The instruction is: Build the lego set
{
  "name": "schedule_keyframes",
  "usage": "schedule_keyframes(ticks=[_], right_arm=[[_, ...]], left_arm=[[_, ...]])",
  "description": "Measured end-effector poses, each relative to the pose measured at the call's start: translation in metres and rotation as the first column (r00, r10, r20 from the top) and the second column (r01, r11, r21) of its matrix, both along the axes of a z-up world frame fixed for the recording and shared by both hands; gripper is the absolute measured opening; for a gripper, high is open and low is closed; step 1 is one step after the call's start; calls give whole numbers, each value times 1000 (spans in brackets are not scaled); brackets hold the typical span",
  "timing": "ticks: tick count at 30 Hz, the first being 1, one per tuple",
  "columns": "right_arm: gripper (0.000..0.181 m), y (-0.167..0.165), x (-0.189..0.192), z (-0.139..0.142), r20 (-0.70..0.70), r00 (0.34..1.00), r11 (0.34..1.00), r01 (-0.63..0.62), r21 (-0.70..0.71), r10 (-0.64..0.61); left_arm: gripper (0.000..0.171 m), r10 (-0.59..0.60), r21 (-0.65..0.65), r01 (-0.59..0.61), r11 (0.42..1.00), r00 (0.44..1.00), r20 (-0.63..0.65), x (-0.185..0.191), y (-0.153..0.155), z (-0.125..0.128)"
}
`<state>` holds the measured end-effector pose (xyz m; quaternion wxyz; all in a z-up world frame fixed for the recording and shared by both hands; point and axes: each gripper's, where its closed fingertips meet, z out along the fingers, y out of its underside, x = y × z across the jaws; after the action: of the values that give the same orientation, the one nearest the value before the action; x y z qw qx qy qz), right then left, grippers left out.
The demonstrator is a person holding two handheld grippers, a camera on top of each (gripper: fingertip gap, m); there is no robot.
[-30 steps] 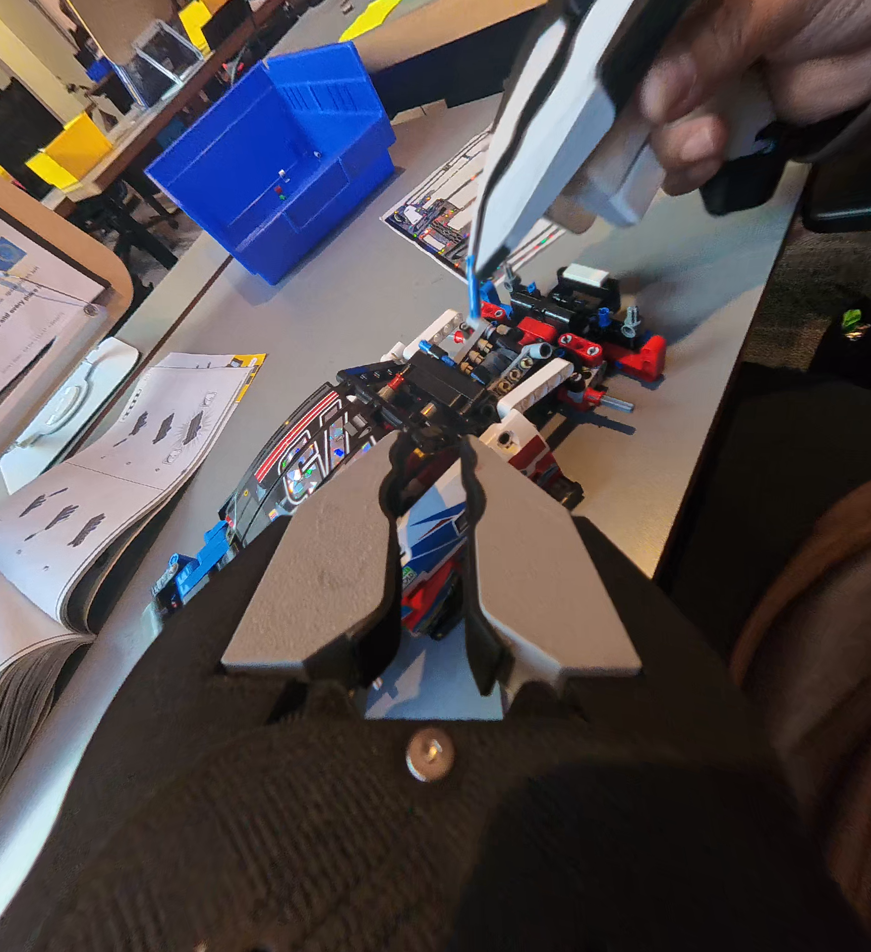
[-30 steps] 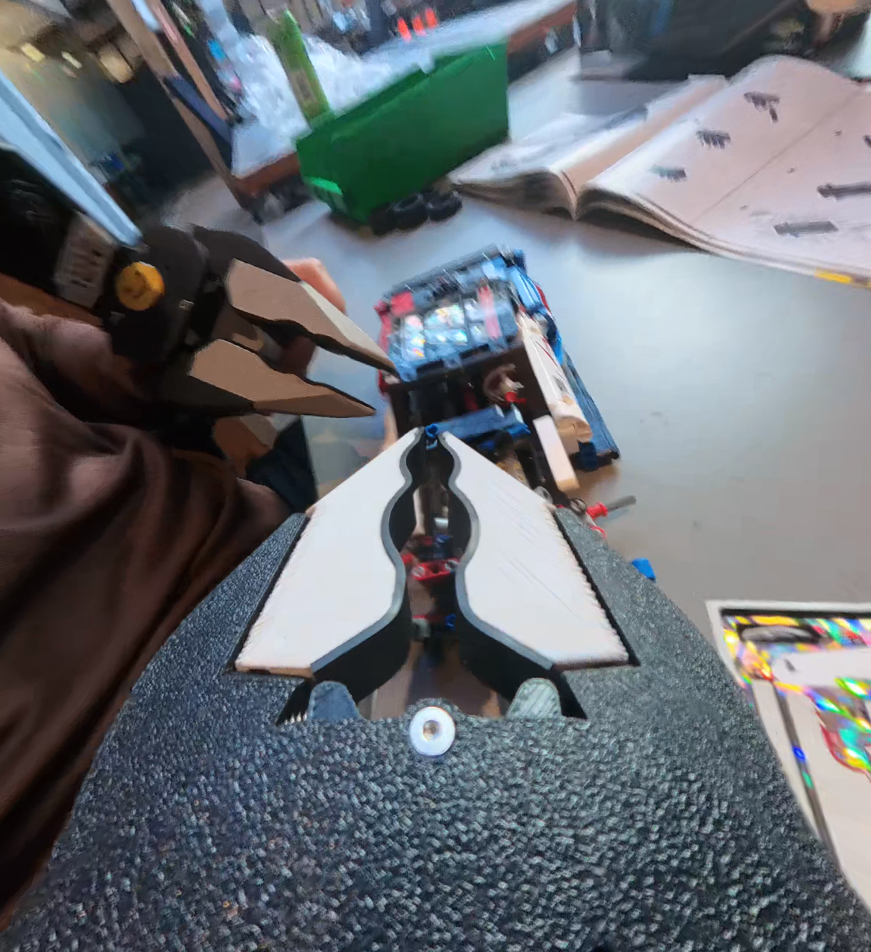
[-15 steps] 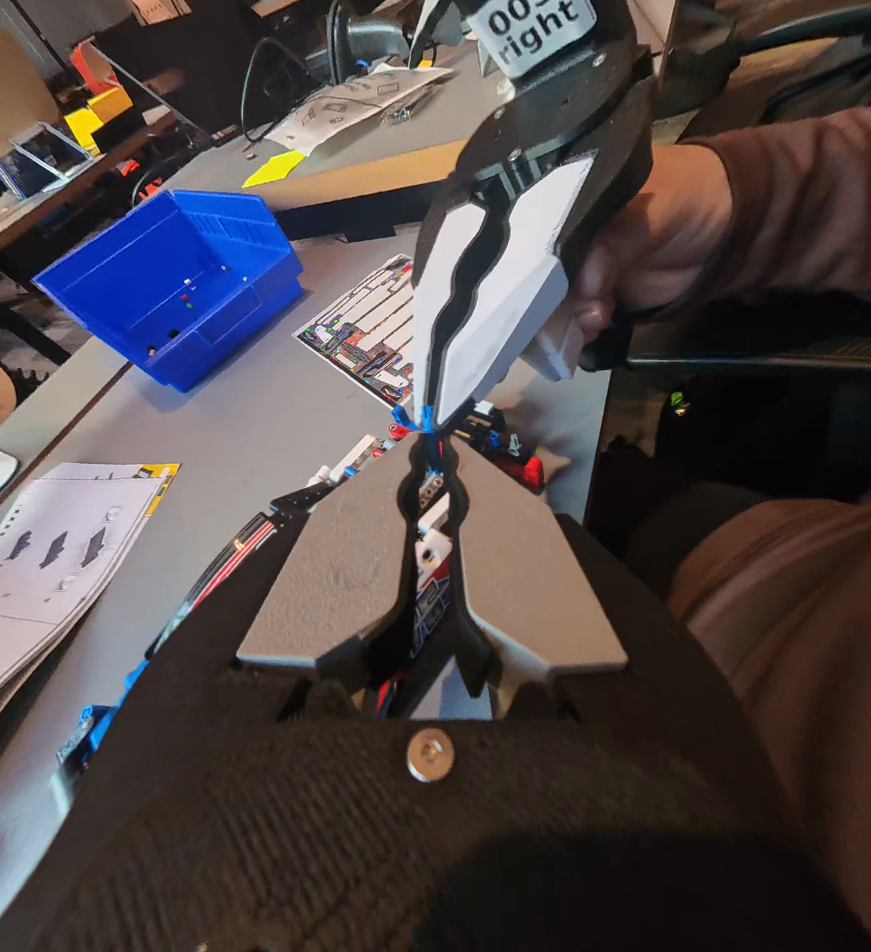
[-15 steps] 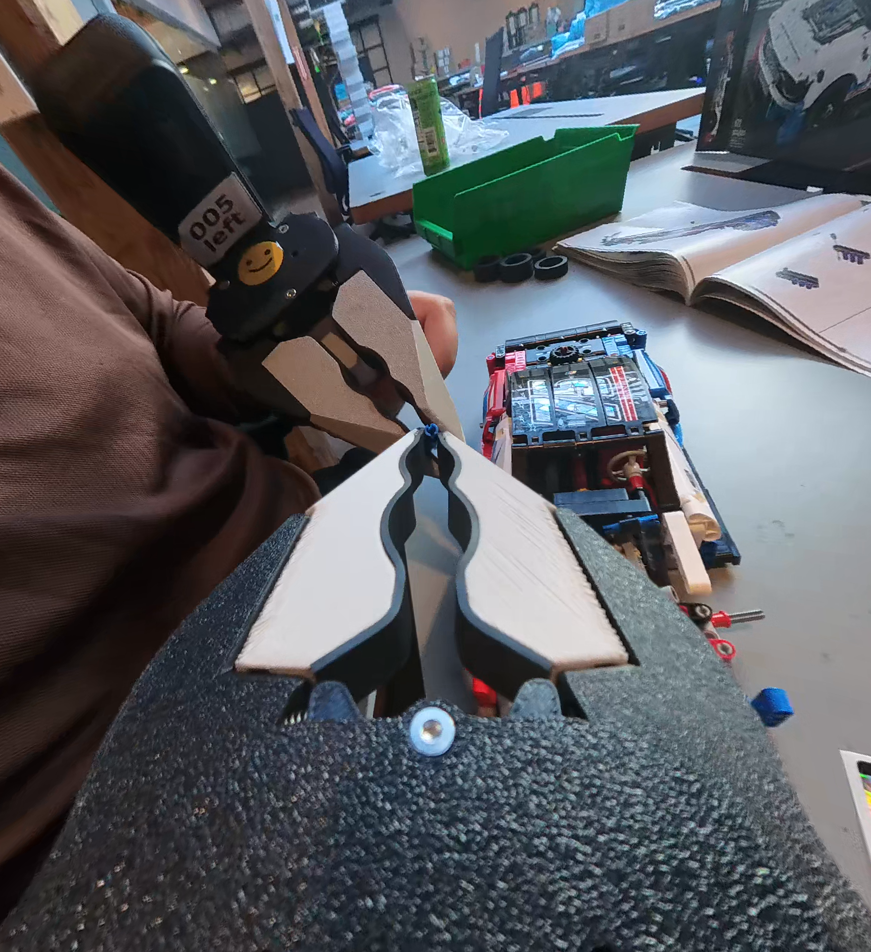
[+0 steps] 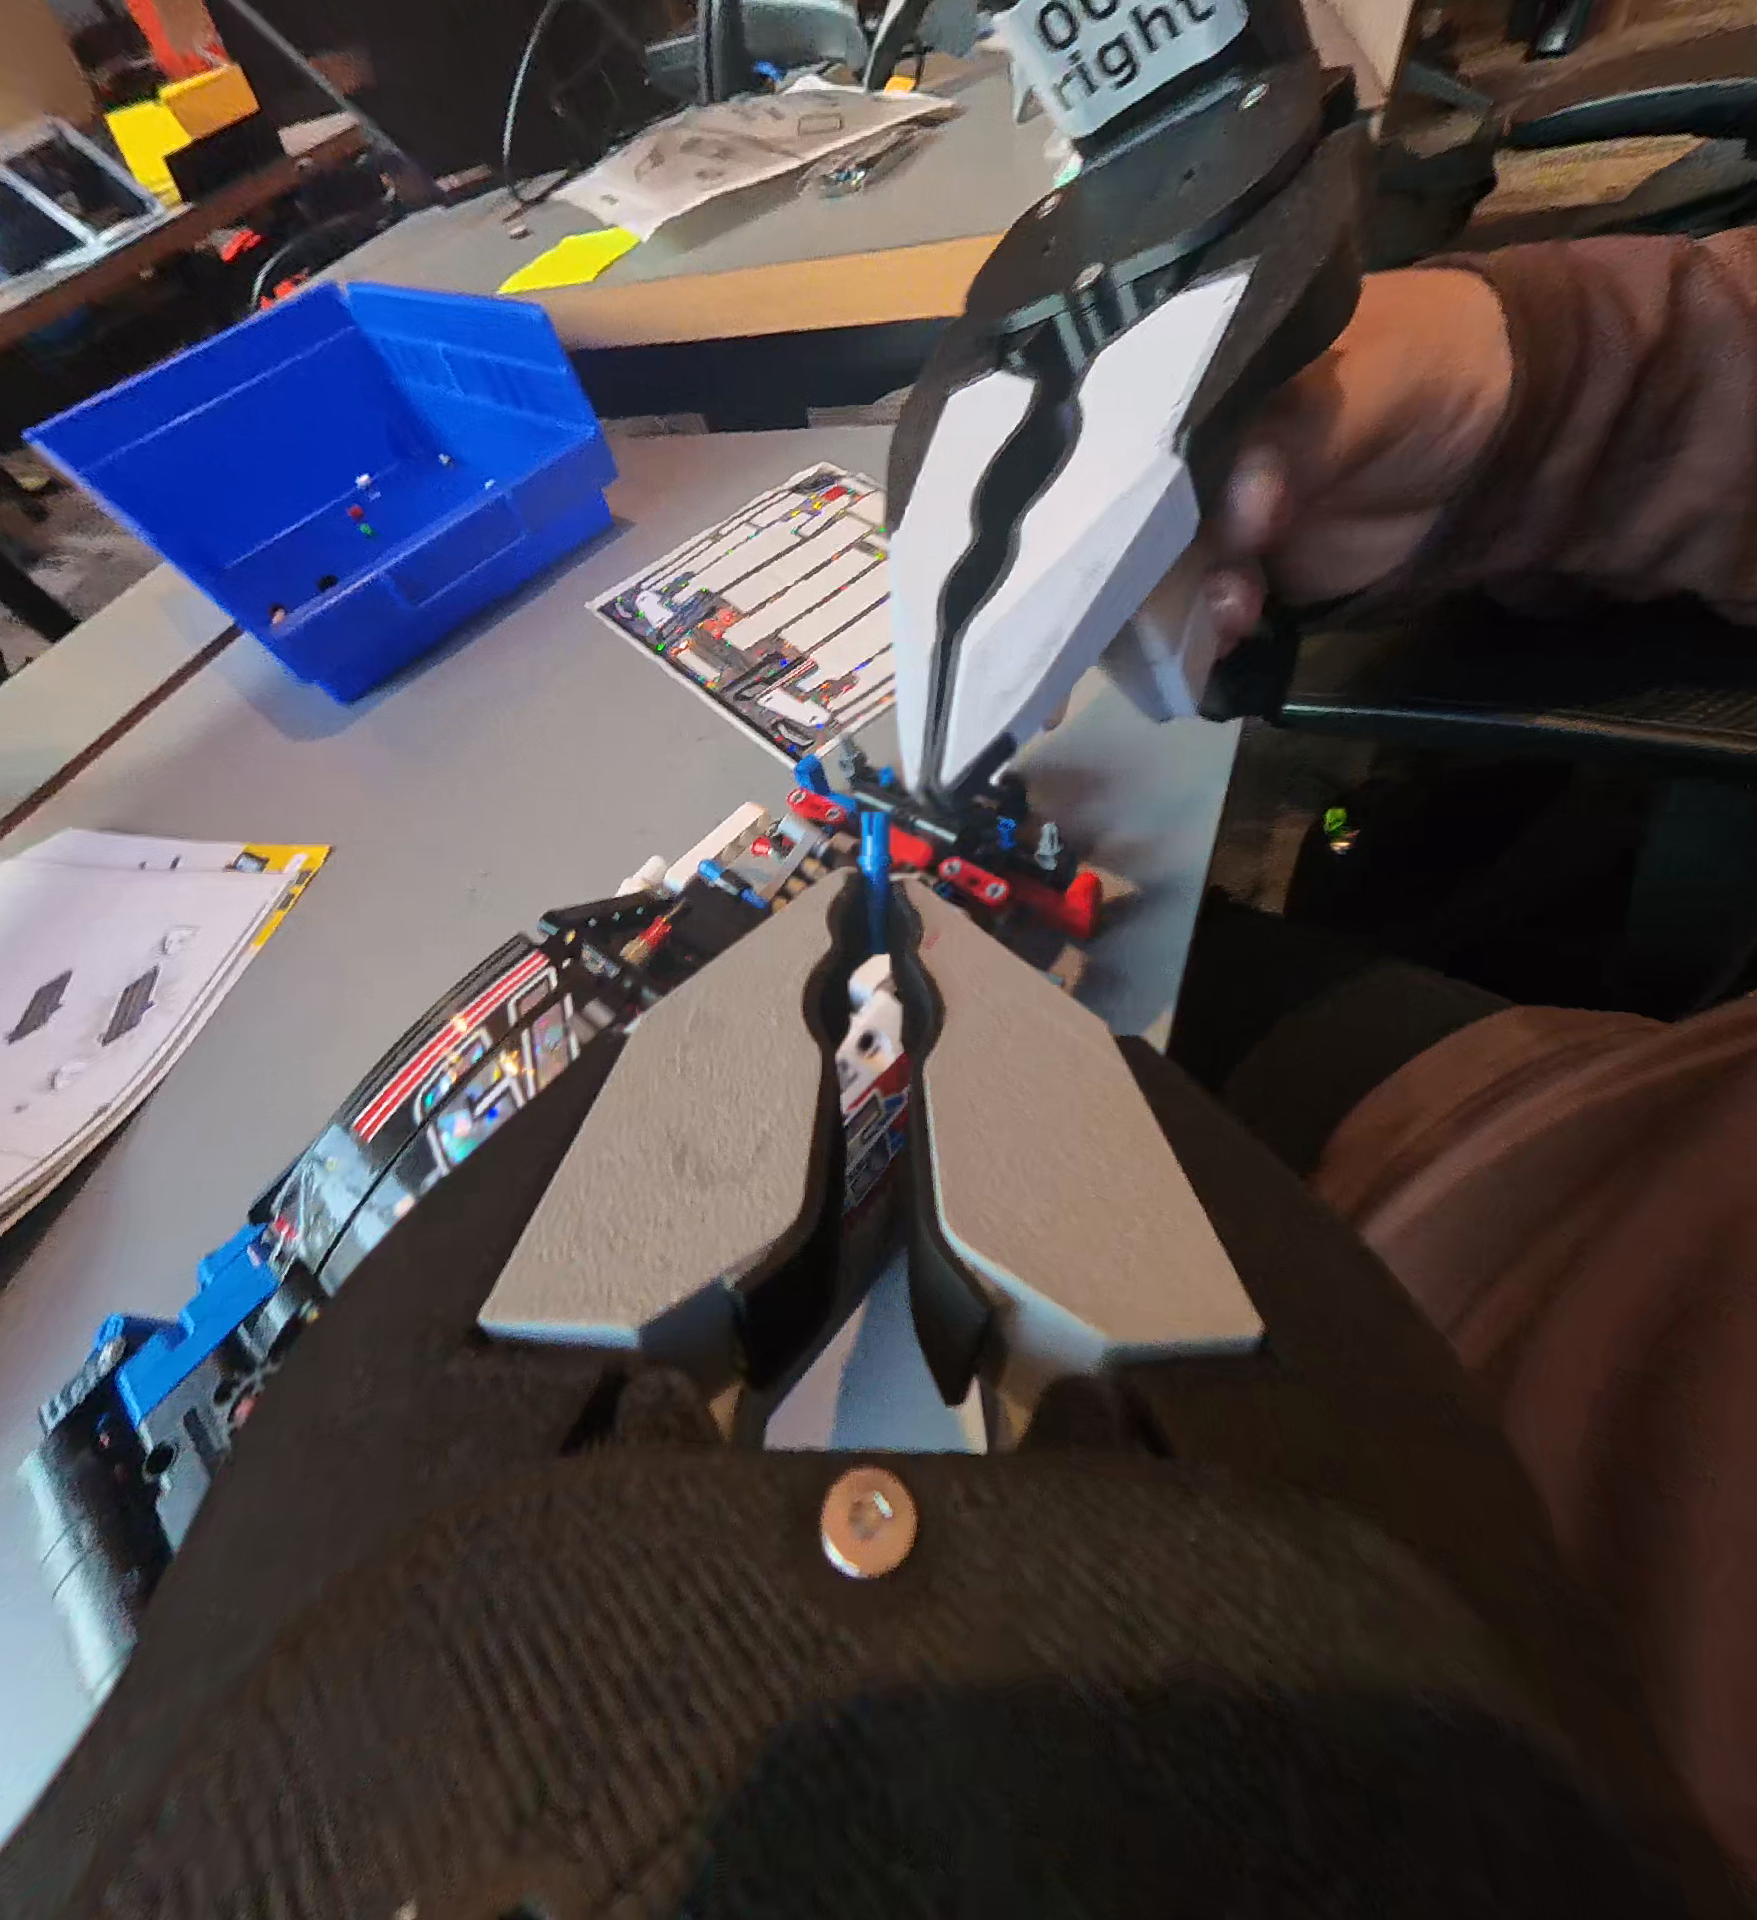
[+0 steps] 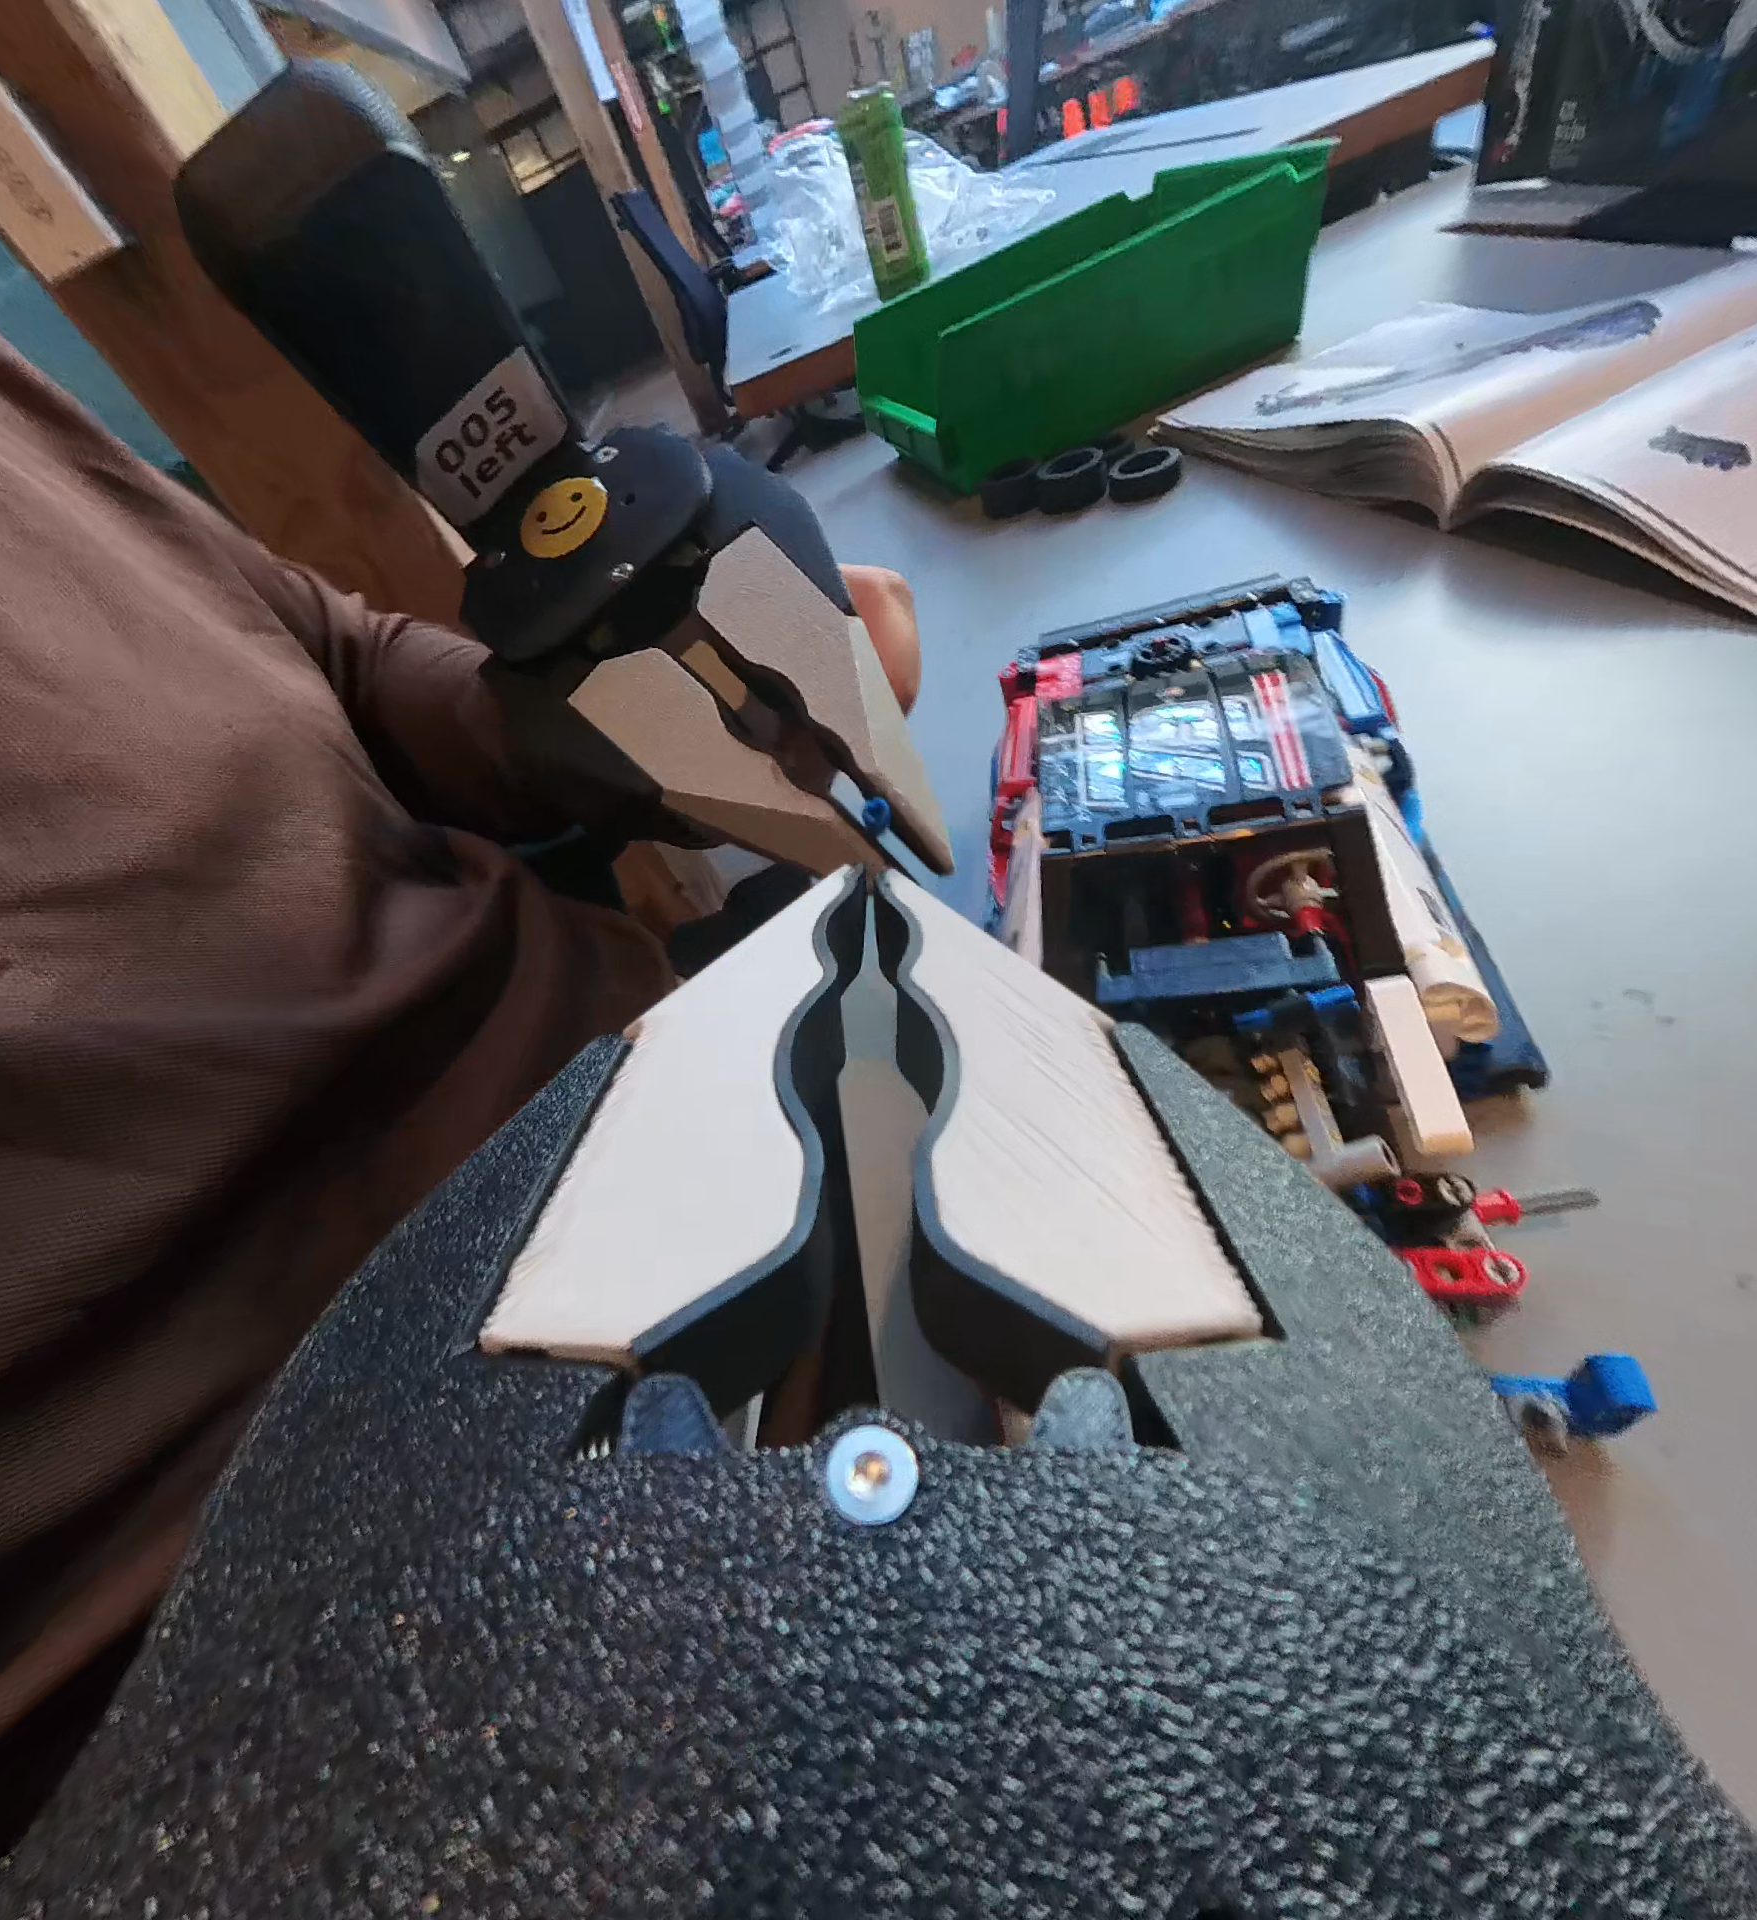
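1. The grey desk (image 5: 458, 748) carries everything in view; the person's brown sleeve (image 6: 178, 935) fills the left of the right wrist view.
2. An open manual (image 5: 53, 997) lies at the left in the left wrist view and at the far right in the right wrist view (image 6: 1580, 416).
3. A blue bin (image 5: 334, 468) stands far left on the desk, with a few small parts inside. In the right wrist view a green bin (image 6: 1092, 301) stands far off, with three black tyres (image 6: 1076, 480) just in front of it.
4. The lego car (image 6: 1238, 862) lies on the desk to the right of both grippers, its open chassis end nearest the right wrist camera. In the left wrist view the car (image 5: 458, 1081) runs from near left to the middle, partly behind the left gripper.
5. A sticker sheet (image 5: 760, 603) lies flat between the blue bin and the right gripper.
6. The left gripper (image 5: 879, 899) has its jaws closed on a thin blue pin (image 5: 872, 883), held above the car. The pin (image 6: 874, 810) also shows in the right wrist view.
7. The right gripper (image 6: 869, 878) has its jaws pressed together with nothing between them, its tips just beside the left gripper's tips (image 6: 895, 847).
8. A loose blue piece (image 6: 1591, 1387) lies near right on the desk.
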<state>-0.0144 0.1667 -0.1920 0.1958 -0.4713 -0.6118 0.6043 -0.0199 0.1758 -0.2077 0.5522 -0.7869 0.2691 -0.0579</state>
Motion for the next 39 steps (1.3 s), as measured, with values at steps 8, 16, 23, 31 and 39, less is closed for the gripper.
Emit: schedule_keyframes(ticks=[8,16,23,31,39], right_arm=[[19,42,-9,-60,253,943,970,181,159,-218],[12,37,-22,-67,316,944,995,88,47,-98],[5,40,-23,-64,309,949,994,85,-70,-60],[10,38,-24,-63,317,947,998,53,-32,-40],[9,39,-23,-67,323,945,998,46,35,-55]], left_arm=[[2,89,6,-89,996,996,-14,-36,-12,-24],[2,34,-6,-33,999,999,39,-31,-23,-34],[2,15,-25,-13,1000,998,65,-28,-21,-37],[2,-12,-62,15,998,999,44,-23,-21,-44],[2,-38,-93,38,995,999,4,-18,-21,-51]])
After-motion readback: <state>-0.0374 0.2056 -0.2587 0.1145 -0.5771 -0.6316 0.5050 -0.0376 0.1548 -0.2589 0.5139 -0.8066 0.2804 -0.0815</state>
